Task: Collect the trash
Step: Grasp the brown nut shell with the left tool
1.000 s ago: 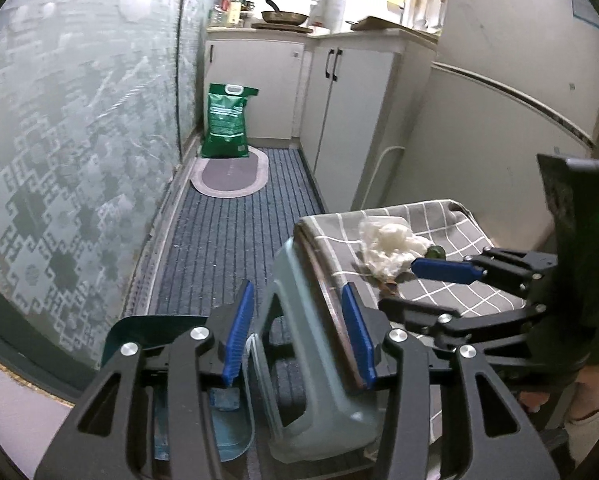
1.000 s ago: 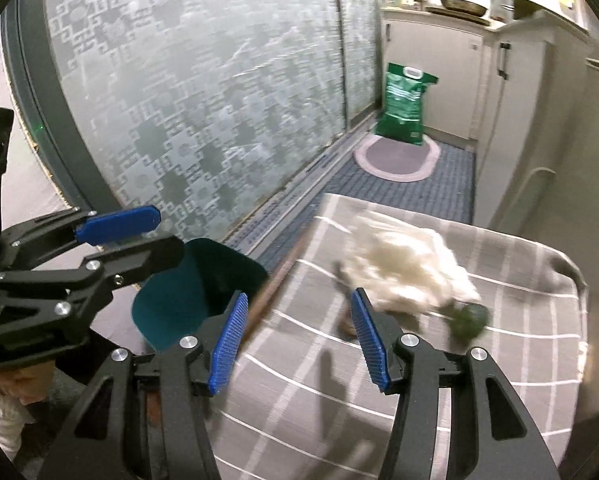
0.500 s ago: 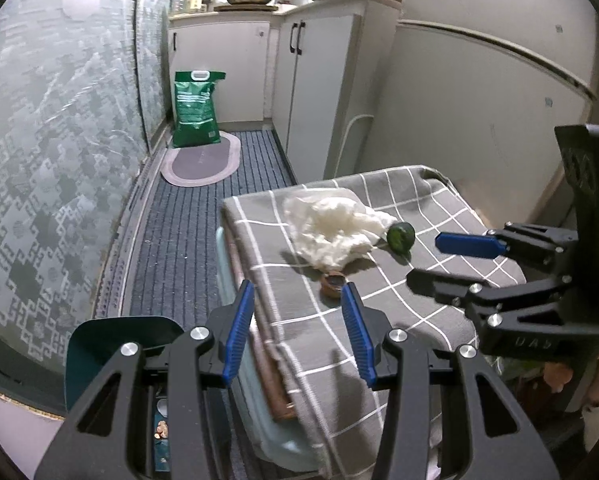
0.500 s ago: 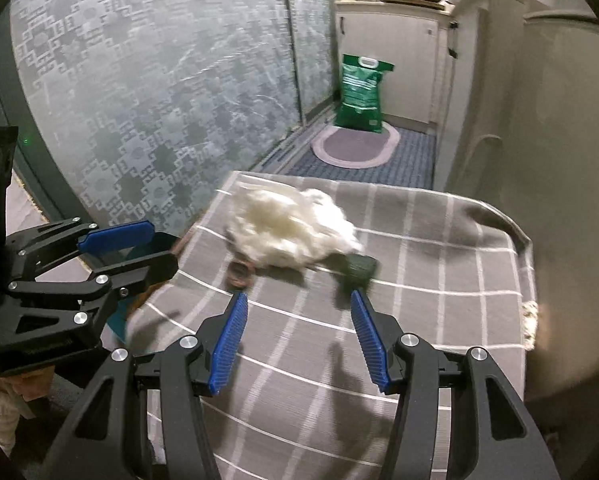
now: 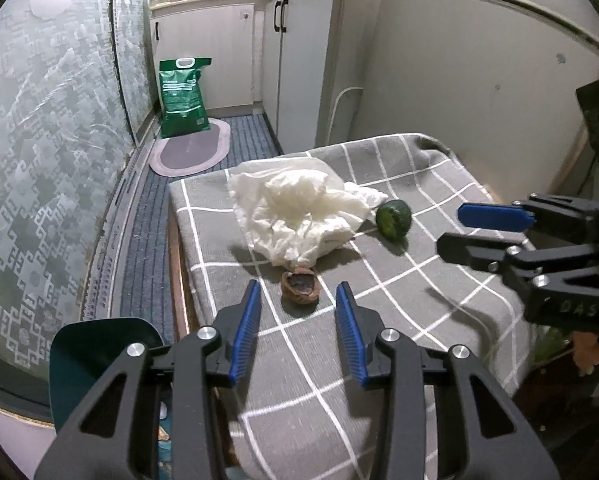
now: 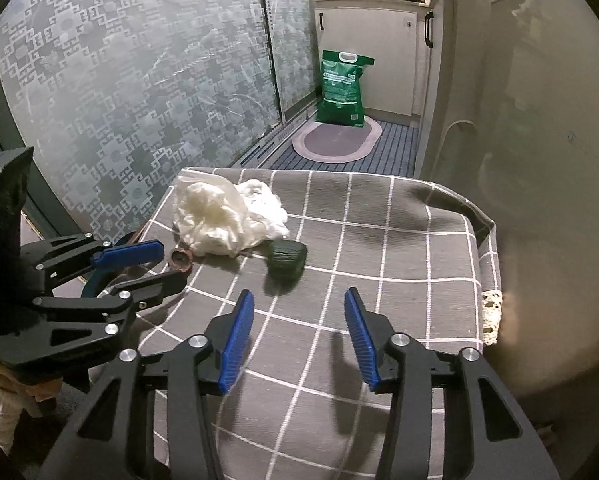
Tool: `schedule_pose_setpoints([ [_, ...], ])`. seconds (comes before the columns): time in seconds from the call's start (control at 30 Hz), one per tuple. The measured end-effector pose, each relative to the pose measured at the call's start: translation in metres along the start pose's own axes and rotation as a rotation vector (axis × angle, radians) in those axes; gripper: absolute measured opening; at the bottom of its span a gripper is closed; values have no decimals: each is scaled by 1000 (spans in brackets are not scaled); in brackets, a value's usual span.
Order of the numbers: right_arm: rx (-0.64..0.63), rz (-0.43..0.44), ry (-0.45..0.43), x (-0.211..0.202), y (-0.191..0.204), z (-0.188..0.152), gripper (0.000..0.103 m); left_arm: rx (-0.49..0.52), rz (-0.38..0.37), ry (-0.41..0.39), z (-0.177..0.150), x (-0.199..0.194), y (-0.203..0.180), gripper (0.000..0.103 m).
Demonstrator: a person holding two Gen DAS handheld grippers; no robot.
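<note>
Just ahead of my left gripper [image 5: 297, 312], its empty jaws apart (they've just been narrowing), sits a brown shell [image 5: 300, 285]; beyond it the crumpled tissue [image 5: 299, 212]. My right gripper [image 6: 299, 320], likewise parted and narrowing, faces the green piece [image 6: 286, 258].

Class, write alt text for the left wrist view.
The open left gripper hovers over a brown nutshell half on a grey checked cloth, empty. Beyond lie crumpled white paper and a green fruit piece.

"DAS" embossed on right gripper [image 5: 487, 232] body; bag txt illegible
</note>
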State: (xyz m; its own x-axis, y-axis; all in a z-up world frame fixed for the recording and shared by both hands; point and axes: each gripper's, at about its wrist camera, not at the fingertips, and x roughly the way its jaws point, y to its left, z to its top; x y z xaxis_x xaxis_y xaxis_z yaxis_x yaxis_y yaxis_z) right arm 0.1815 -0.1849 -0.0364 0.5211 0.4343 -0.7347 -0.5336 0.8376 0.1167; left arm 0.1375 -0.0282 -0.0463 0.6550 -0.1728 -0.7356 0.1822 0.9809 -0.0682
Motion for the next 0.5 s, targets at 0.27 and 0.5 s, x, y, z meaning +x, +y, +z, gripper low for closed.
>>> schedule_pose_setpoints([
  [0.27, -8, 12, 21, 9, -4, 1, 36, -9, 4, -14, 2, 5, -2, 24],
  [0.5, -17, 25, 49, 21, 0, 5, 36, -10, -6, -13, 2, 5, -1, 22],
])
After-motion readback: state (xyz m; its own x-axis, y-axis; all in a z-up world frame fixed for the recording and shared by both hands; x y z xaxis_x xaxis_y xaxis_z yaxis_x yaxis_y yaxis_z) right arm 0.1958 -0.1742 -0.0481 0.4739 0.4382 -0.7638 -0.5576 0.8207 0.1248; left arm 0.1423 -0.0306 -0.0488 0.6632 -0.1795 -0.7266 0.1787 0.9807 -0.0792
